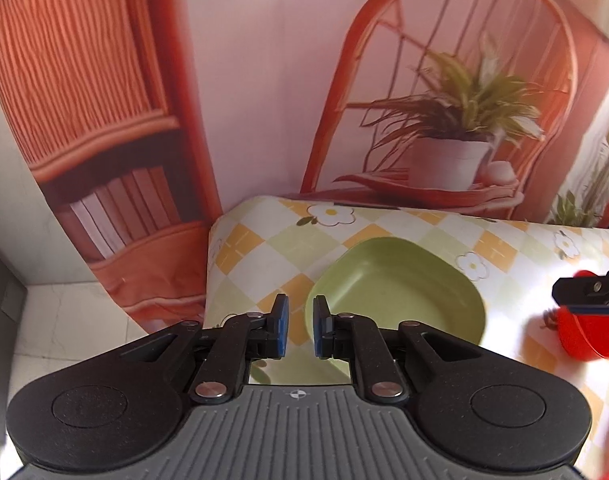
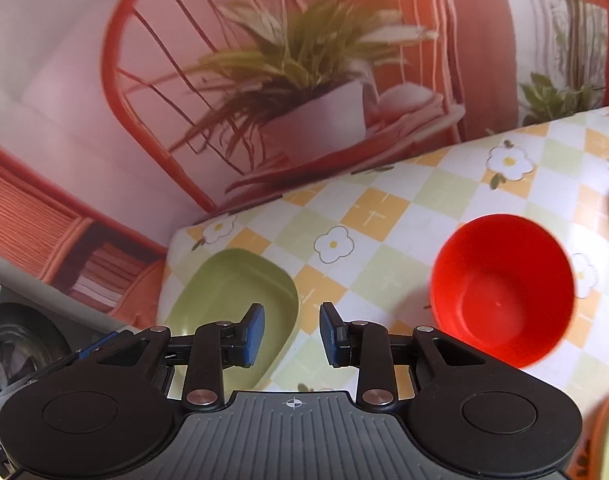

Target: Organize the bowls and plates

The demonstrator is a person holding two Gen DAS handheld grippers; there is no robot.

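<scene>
Left gripper [image 1: 300, 326] hovering over the near rim of the green dish [image 1: 400, 292], blue ribbed fingers [image 1: 281, 325] standing a narrow gap apart, gripping nothing. Right gripper [image 2: 291, 334] hanging with fingers [image 2: 253, 334] spread wider, likewise empty. Smooth rounded-square green dish lying at the left corner of the desk [image 2: 384, 216], on glossy checkered floral oilcloth. Round, deep red plastic bowl [image 2: 502, 288] sitting upright, apart to its right.

The left tool [image 1: 300, 326], slightly parted, hovers empty just beside the green plate [image 1: 400, 288], possibly touching.
</scene>
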